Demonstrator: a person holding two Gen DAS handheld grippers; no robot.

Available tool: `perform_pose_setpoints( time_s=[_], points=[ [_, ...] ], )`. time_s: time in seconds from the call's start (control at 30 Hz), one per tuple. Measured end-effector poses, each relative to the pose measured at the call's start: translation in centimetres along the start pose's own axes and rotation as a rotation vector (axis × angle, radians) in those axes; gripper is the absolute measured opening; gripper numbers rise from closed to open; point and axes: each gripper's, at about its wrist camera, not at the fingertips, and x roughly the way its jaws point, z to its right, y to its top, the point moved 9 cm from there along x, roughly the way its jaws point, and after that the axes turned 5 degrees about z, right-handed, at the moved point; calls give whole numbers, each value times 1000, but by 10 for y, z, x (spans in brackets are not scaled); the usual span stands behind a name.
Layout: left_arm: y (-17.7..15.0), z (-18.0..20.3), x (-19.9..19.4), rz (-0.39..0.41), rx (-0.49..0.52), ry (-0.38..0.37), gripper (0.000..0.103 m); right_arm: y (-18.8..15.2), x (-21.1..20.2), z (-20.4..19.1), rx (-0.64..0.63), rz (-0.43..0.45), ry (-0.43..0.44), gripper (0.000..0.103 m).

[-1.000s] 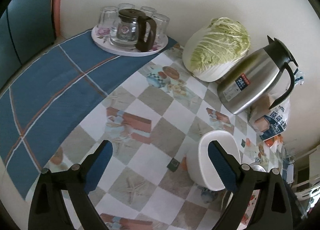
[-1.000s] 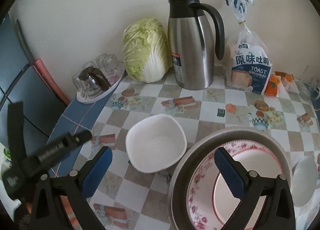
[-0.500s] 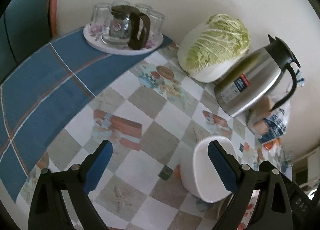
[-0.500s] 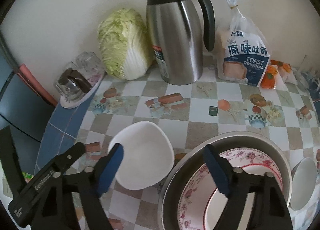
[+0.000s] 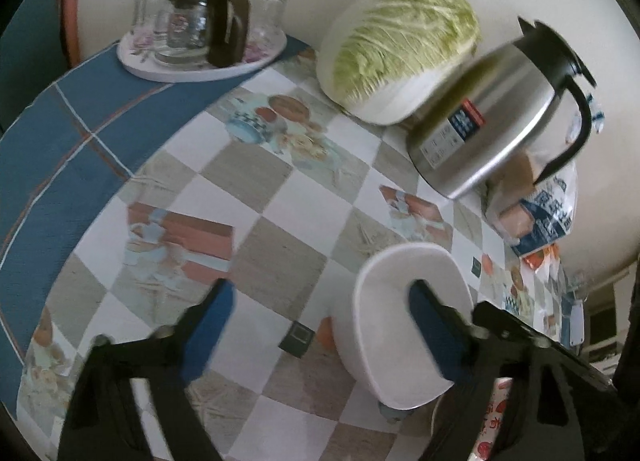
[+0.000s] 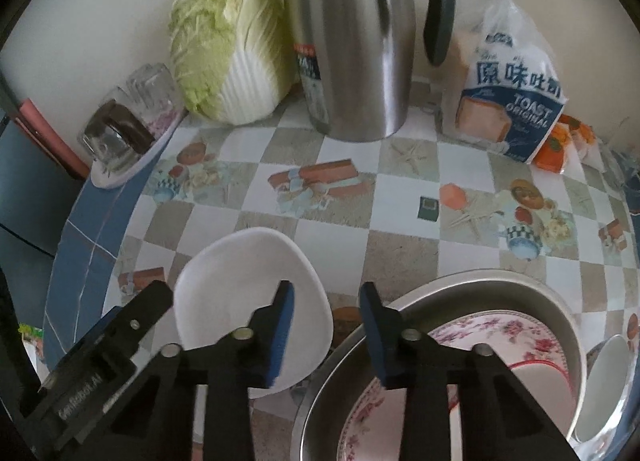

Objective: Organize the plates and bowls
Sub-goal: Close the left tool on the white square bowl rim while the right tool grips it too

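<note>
Tabletop (image 6: 404,217): right gripper (image 6: 327,311) seemingly narrower.

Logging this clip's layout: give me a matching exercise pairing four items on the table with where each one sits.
Things:
1. white bowl
2. floral plate
3. glass teapot
4. cabbage

Places:
A. inside the metal basin
B. on the round tray among upturned glasses
C. against the wall, left of the steel thermos
D. on the checked tablecloth, left of the basin

Pairs: 1-D, 2-A, 3-B, 4-C
</note>
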Motion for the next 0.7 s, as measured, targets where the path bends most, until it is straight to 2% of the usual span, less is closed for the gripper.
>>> perform_pose_setpoints(
  time_s=[0.13,0.2,0.3,0.37,0.7],
  points=[
    [-13,11,14,-54,6,-16,61,-6,11,-2,-2,-28,-6,15],
    [-18,16,20,-75,12,-29,43,-8,14,-3,-8,-34,-8,12],
    [-27,22,28,-111,13,-47,27,-8,16,-4,-25,-33,-15,12],
    [-30,21,31,-116,23,-21,19,-9,17,-3,-20,-36,-10,12],
    [-25,-5,23,-112,-24,44,11,-22,22,-23,-50,-59,45,9]
  ],
)
